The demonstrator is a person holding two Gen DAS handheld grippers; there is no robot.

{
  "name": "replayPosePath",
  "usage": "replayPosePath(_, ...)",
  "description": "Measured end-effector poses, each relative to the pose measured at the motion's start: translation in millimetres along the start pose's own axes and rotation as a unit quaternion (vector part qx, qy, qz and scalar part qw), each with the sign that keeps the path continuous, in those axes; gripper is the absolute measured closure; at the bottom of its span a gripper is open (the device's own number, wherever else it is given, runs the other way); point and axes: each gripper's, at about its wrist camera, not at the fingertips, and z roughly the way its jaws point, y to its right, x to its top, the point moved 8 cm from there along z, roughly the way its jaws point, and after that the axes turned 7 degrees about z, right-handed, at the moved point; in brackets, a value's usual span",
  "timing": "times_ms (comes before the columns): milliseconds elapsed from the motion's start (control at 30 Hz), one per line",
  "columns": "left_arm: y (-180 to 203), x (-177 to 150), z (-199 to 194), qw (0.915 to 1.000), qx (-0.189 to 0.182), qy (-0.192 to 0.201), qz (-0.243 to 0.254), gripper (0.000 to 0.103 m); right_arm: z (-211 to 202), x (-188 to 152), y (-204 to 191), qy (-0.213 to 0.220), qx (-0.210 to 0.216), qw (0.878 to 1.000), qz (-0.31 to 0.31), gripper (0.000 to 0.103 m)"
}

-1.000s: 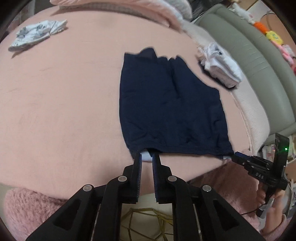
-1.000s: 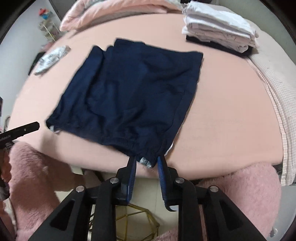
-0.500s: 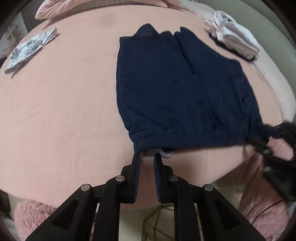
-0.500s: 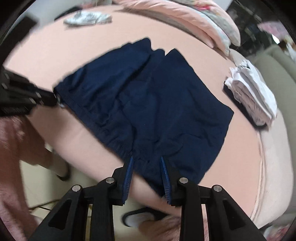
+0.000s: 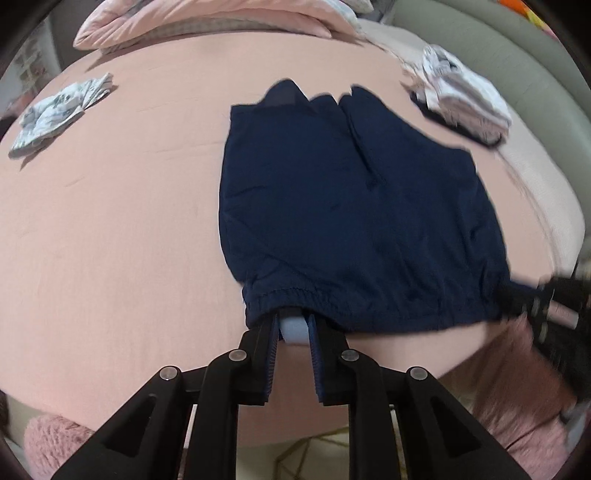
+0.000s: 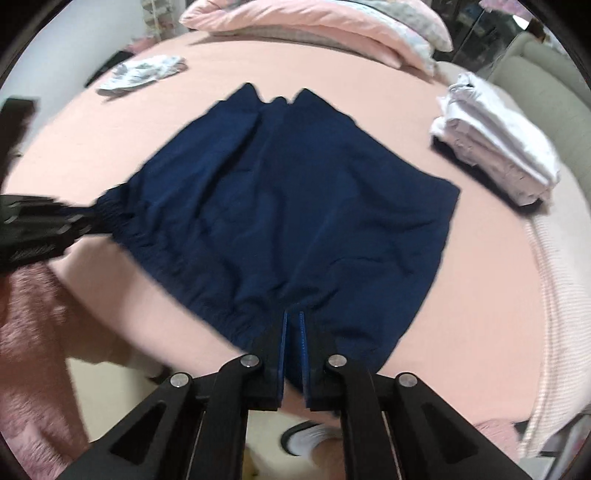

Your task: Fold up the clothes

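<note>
Navy shorts (image 5: 351,206) lie flat on the pink bed (image 5: 110,221), elastic waistband toward me. My left gripper (image 5: 293,325) pinches the waistband's left corner, a light blue bit of fabric showing between its pads. From the right wrist camera this gripper (image 6: 92,218) is seen gripping the gathered corner. My right gripper (image 6: 293,321) sits on the waistband's other end, its jaws closing with navy shorts (image 6: 295,206) fabric between the narrow gap. In the left wrist view that gripper (image 5: 517,295) is blurred at the shorts' right corner.
A stack of folded white clothes (image 6: 495,155) rests at the right of the bed. A crumpled patterned garment (image 5: 59,110) lies far left. Pink pillows (image 6: 306,22) line the back, with a grey-green sofa (image 5: 498,48) beyond. The bed's edge and a fluffy pink sleeve (image 6: 29,332) are near me.
The right gripper's jaws widened over the waistband, then narrowed onto it, and its view rolled. The left gripper moved in onto the waistband corner. The waistband now looks gathered between the two.
</note>
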Motion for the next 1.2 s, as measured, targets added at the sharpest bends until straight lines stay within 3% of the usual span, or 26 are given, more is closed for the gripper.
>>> replayPosePath(33, -0.4, 2.8, -3.3, 0.9999, -0.005, 0.008, -0.007, 0.089, -0.6, -5.0, -4.6, -0.005, 0.002, 1.0, -0.007, 0.067)
replayPosePath(67, -0.5, 4.4, -5.6, 0.9999, -0.008, 0.012, -0.008, 0.089, 0.1, -8.5, -7.7, -0.008, 0.0, 1.0, -0.015, 0.059)
replayPosePath(100, -0.6, 6.0, -7.8, 0.9998, -0.01, 0.016, -0.01, 0.089, 3.2, -9.7, -8.5, -0.008, -0.007, 1.0, -0.025, 0.054)
replayPosePath(167, -0.5, 5.1, -9.5, 0.9999, -0.01, 0.013, -0.005, 0.089, 10.2, -11.2, -9.1, -0.01, -0.022, 0.999, -0.036, 0.054)
replayPosePath(233, -1.5, 2.6, -10.0, 0.9999, -0.008, 0.007, 0.001, 0.089, 19.6, -11.8, -10.5, -0.015, -0.034, 0.998, -0.05, 0.056)
replayPosePath(333, -5.6, 4.0, -8.9, 0.9998, -0.013, 0.011, -0.008, 0.089, 23.3, -12.4, -17.7, -0.02, -0.043, 0.997, -0.067, 0.071)
replayPosePath(500, -5.4, 6.7, -10.7, 0.9996, -0.008, 0.014, -0.023, 0.089, 6.0, -10.0, -32.6, -0.008, -0.026, 0.996, -0.09, 0.068)
replayPosePath(567, -3.9, 10.4, -10.8, 0.9996, -0.009, 0.015, -0.023, 0.089, 16.5, -11.8, -26.6, -0.019, -0.045, 0.994, -0.092, 0.066)
replayPosePath(667, -1.9, 12.0, -12.8, 0.9996, -0.009, 0.016, -0.023, 0.089, 24.1, -13.3, -16.6, -0.028, -0.041, 0.997, -0.059, 0.069)
replayPosePath(700, -1.5, 10.9, -14.0, 0.9996, -0.011, 0.016, -0.022, 0.089, 20.6, -10.6, -12.8, -0.02, -0.032, 0.998, -0.041, 0.082)
replayPosePath(800, -0.6, 5.9, -17.4, 0.9997, -0.013, 0.014, -0.015, 0.089, 6.7, -1.6, -3.3, 0.006, -0.025, 1.0, -0.01, 0.091)
replayPosePath(967, 4.4, -7.1, -19.9, 0.9995, -0.028, 0.01, 0.001, 0.089, -14.4, 13.6, 17.1, 0.041, -0.008, 0.998, 0.047, 0.092)
replayPosePath(1133, 7.5, -12.7, -21.9, 0.9998, -0.015, 0.006, 0.011, 0.088, -14.9, 16.0, 32.5, 0.048, -0.036, 0.996, 0.068, 0.092)
replayPosePath(1200, 10.0, -13.8, -22.8, 0.9997, -0.017, 0.008, 0.013, 0.082, -18.6, 6.6, 35.7, 0.047, -0.044, 0.995, 0.077, 0.092)
